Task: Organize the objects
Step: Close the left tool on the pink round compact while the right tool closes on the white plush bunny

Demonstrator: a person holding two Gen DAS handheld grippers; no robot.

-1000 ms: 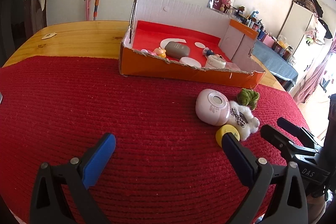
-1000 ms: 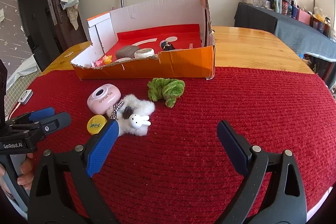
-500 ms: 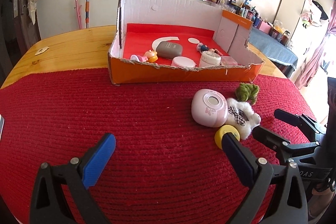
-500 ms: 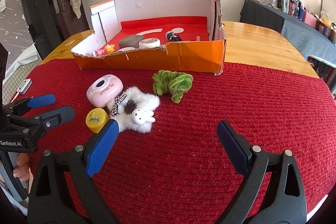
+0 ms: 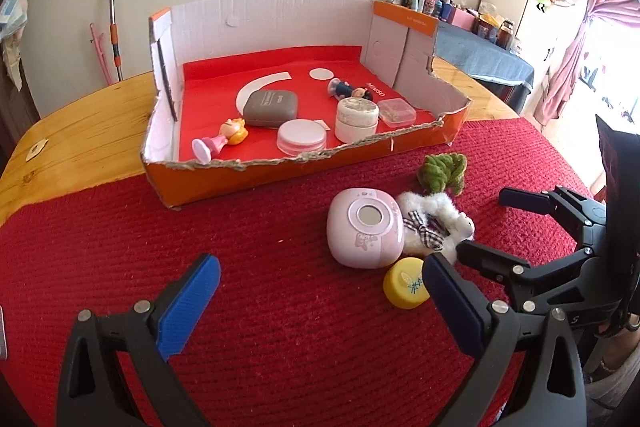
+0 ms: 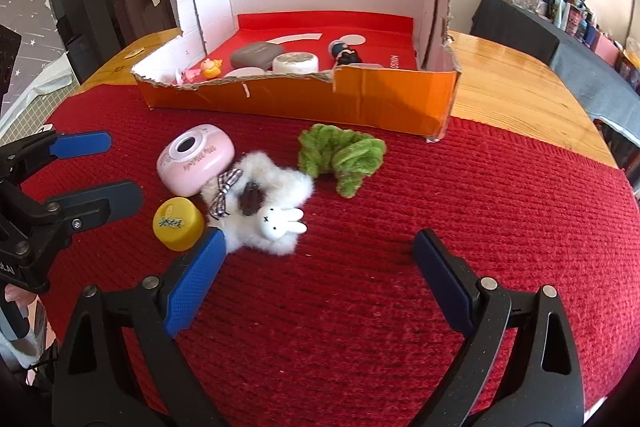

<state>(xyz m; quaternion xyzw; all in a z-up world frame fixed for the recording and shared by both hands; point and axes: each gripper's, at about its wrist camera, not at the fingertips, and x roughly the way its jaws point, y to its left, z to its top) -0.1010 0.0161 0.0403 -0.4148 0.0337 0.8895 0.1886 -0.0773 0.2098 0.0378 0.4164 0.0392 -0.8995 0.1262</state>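
On the red mat lie a pink round case (image 5: 365, 227) (image 6: 195, 159), a white fluffy rabbit scrunchie (image 5: 434, 223) (image 6: 262, 205), a yellow cap (image 5: 406, 283) (image 6: 177, 223) and a green fluffy scrunchie (image 5: 443, 173) (image 6: 342, 157). Behind them stands an orange cardboard box (image 5: 360, 155) (image 6: 360, 99) holding several small items. My left gripper (image 5: 320, 307) is open and empty, in front of the pink case. My right gripper (image 6: 316, 279) is open and empty, just in front of the white scrunchie.
Inside the box are a grey case (image 5: 271, 107), white round jars (image 5: 357, 113), a clear small box (image 5: 396, 111) and small figurines (image 5: 224, 139). Bare wooden tabletop (image 6: 520, 87) lies beyond the mat. A dark cloth-covered table (image 5: 480, 55) with clutter stands at the far right.
Both grippers have moved forward toward the objects and the box, which now look larger and nearer. Both stay open and empty.
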